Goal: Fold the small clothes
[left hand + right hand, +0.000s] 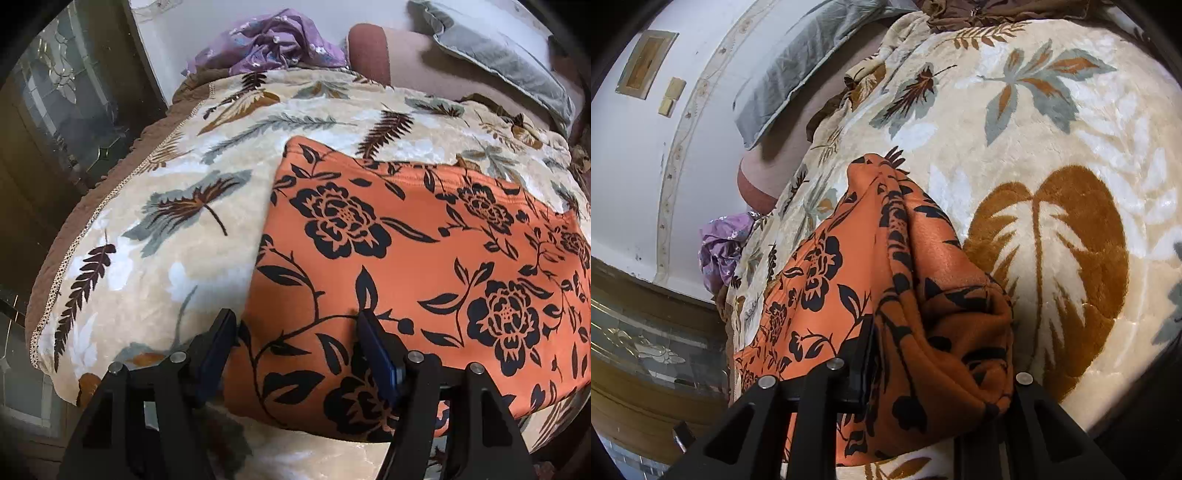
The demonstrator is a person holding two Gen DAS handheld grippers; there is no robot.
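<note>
Orange floral garment (424,266) lies spread on the leaf-patterned blanket (177,236). We see our left claw (295,332) gaping wide at its near edge, while our right claw (938,332) pinches a bunched fold of it above the blanket.

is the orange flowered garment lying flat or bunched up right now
Partly both. The orange flowered garment lies spread flat on the leaf-print blanket at one end, while the other end is gathered into folds between the right hand-held gripper fingers.

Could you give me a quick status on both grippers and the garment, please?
Left gripper open over orange floral garment. Right gripper: bunched garment between jaws. Nothing blocking on blanket.
</note>
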